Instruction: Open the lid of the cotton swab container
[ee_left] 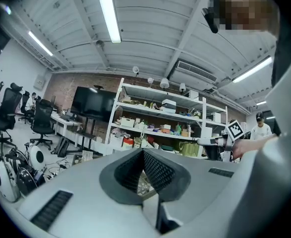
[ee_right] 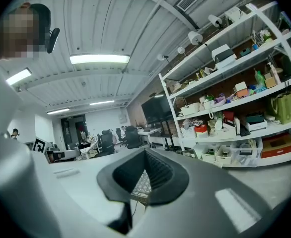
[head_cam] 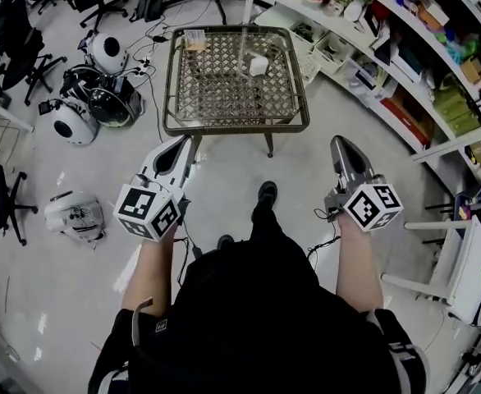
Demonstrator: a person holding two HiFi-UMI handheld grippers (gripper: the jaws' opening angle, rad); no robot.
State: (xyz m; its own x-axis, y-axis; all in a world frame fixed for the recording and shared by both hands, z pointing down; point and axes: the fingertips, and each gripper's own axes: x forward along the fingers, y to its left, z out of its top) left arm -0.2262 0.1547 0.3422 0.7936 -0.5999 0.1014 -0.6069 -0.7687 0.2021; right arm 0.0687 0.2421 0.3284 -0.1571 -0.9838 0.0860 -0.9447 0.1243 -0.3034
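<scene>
Left gripper (head_cam: 185, 144): jaws clenched, pads (ee_left: 155, 170) meeting with nothing between them. It is held out about level on the person's side of the table's near edge, toward the near left corner.
Right gripper (head_cam: 340, 144): jaws clenched too and empty. It is held about level, off to the right of the table's near right corner.
Table (head_cam: 236, 129): dark metal frame with a lattice top, straight ahead of the person. The lattice shows through the notch of each gripper's jaws.
Container (head_cam: 258, 66): small and white, on the table in its far half, right of the middle. Both grippers are well apart from it. It is too small to tell how the lid sits.
Box (head_cam: 195, 39): small, at the table's far left corner.
Shelves (head_cam: 405, 64): white racks along the right, loaded with bins, boxes and bags.
Floor (head_cam: 76, 302): pale. Left of the table are white round housings (head_cam: 68, 121) with cables, and chairs (head_cam: 19, 48) beyond them.
Shoe (head_cam: 267, 192): dark, on the floor just short of the table's near edge.
</scene>
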